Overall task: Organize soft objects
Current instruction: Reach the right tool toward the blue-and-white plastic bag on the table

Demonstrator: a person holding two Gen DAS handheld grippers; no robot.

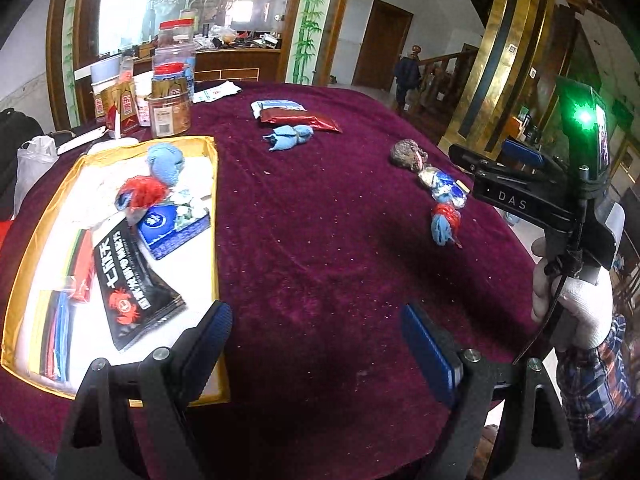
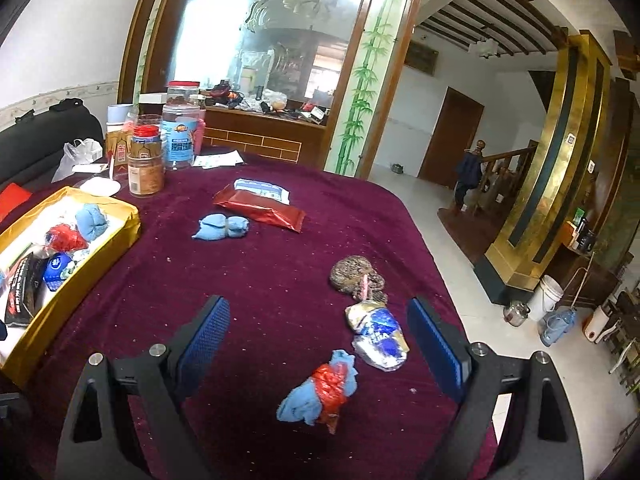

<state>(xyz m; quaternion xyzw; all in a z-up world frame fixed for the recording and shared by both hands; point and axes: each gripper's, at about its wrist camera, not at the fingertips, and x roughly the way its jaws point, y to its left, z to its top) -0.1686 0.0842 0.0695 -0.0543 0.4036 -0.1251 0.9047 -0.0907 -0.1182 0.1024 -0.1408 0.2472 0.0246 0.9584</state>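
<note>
Both claws hang over a table with a dark red velvet cloth [image 2: 260, 280]. The left gripper [image 1: 316, 344] has its blue pads wide apart and holds nothing. The right gripper [image 2: 320, 344] is also wide apart and empty, with only cloth between its pads. A gloved hand [image 1: 576, 312] holds its handle at the right side of the left view. A gold tray [image 2: 80, 276] sits at the left edge of the table, and it already has a blue sock ball [image 2: 92, 218], a red bundle [image 2: 64, 238] and some flat packets in it. Five soft things lie out on the cloth. Near the right edge, closest to the right claw, is a blue and red sock bundle [image 2: 320, 388]. Just past it is a crumpled silver and blue wrapper [image 2: 380, 332], and then a brown knitted lump [image 2: 356, 274]. Nearer the far edge are a blue rolled sock pair [image 2: 222, 227] and, just behind it, a shiny red packet [image 2: 260, 206]. The sock bundle looks light and squishy, so it should not break. I think it is best to pinch it across its fat middle, because the loose ends could slip out. The wrapper looks thin and slippery and may crinkle flat.
</note>
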